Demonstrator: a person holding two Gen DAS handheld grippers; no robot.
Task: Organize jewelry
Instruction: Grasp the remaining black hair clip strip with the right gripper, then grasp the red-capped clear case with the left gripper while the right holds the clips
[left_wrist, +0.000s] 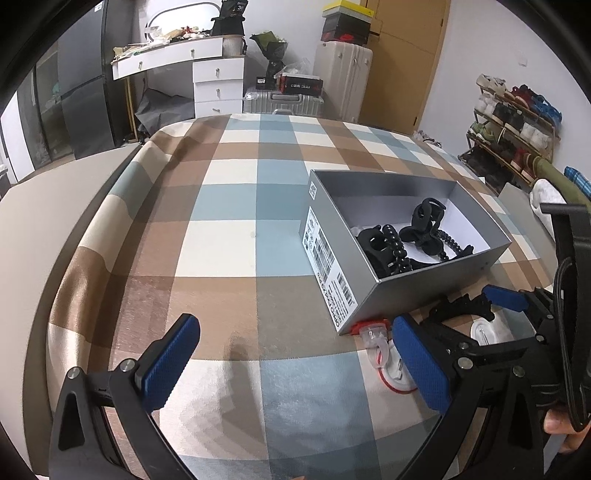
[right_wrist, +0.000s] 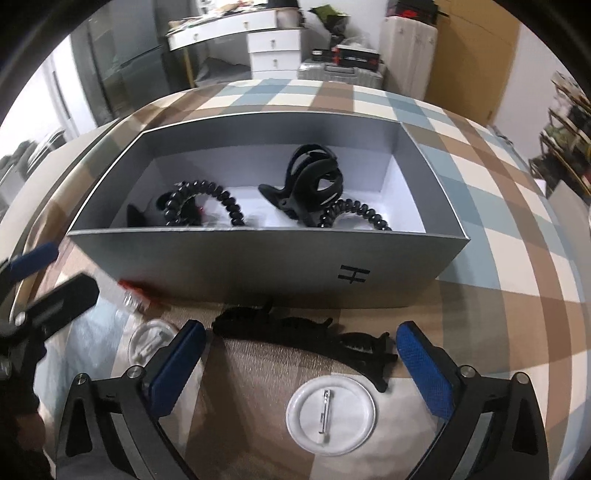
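Observation:
An open grey box (right_wrist: 258, 258) sits on the checked cloth and holds a black claw clip (right_wrist: 314, 181) and black spiral hair ties (right_wrist: 207, 199). In front of it lie a long black hair clip (right_wrist: 258, 321) and a white round pin badge (right_wrist: 330, 417), back side up. My right gripper (right_wrist: 301, 343) is open, its blue pads straddling that clip and badge without touching them. My left gripper (left_wrist: 295, 354) is open over bare cloth, left of the box (left_wrist: 332, 266). A red and clear clip (left_wrist: 373, 332) lies by its right pad.
A second white badge (right_wrist: 151, 339) lies beside the red clip (right_wrist: 133, 295). The cloth-covered table (left_wrist: 221, 221) drops away at its left and far edges. Suitcases (left_wrist: 284, 101), a white dresser (left_wrist: 218, 85) and a shoe rack (left_wrist: 517, 125) stand beyond it.

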